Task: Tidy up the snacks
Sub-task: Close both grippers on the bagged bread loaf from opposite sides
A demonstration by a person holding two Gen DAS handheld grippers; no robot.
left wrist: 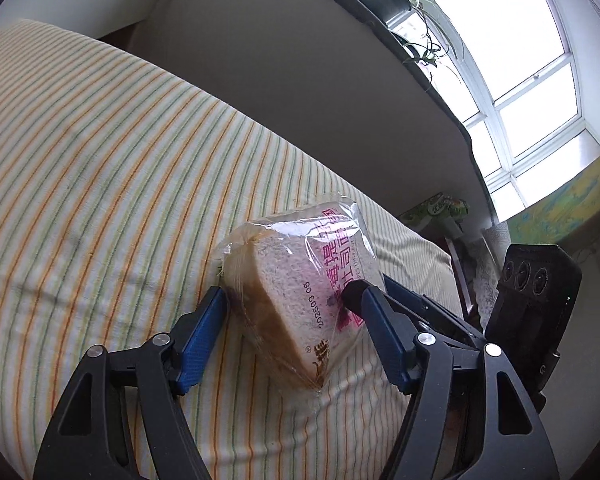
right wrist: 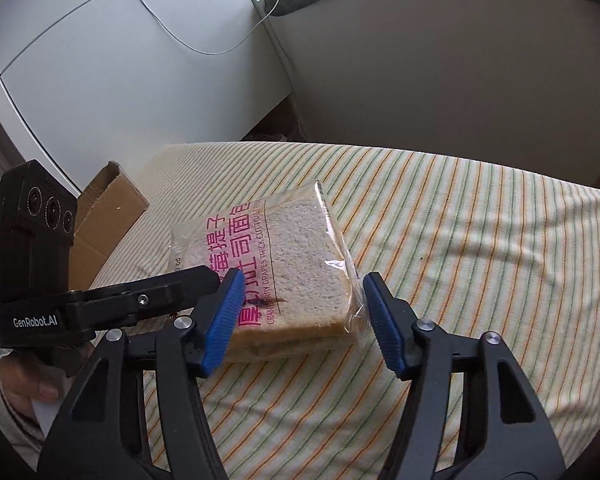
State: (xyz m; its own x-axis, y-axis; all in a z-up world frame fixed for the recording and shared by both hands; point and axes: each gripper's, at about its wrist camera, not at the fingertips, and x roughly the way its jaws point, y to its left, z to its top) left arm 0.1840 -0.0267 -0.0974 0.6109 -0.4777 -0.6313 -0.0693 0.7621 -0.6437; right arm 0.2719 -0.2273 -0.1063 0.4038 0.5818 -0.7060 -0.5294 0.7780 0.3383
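A clear-wrapped pack of sliced toast bread (right wrist: 276, 264) with pink lettering sat tilted on the striped cloth (right wrist: 460, 240) of a bed-like surface, one edge lifted off the fabric. The left gripper (left wrist: 290, 300) straddled the pack: its fingers (left wrist: 204, 332) stood about half apart, one blue pad against the crust side and the other on the printed face, apparently gripping it. The right gripper (right wrist: 302, 294) reached over the pack's near end, its fingers (right wrist: 384, 320) likewise half apart; one pad lay against the wrapper, the other just clear of the crinkled seam. An open cardboard box (right wrist: 104, 216) stood beyond the cloth, and a hand (right wrist: 20, 380) held the left gripper's handle.
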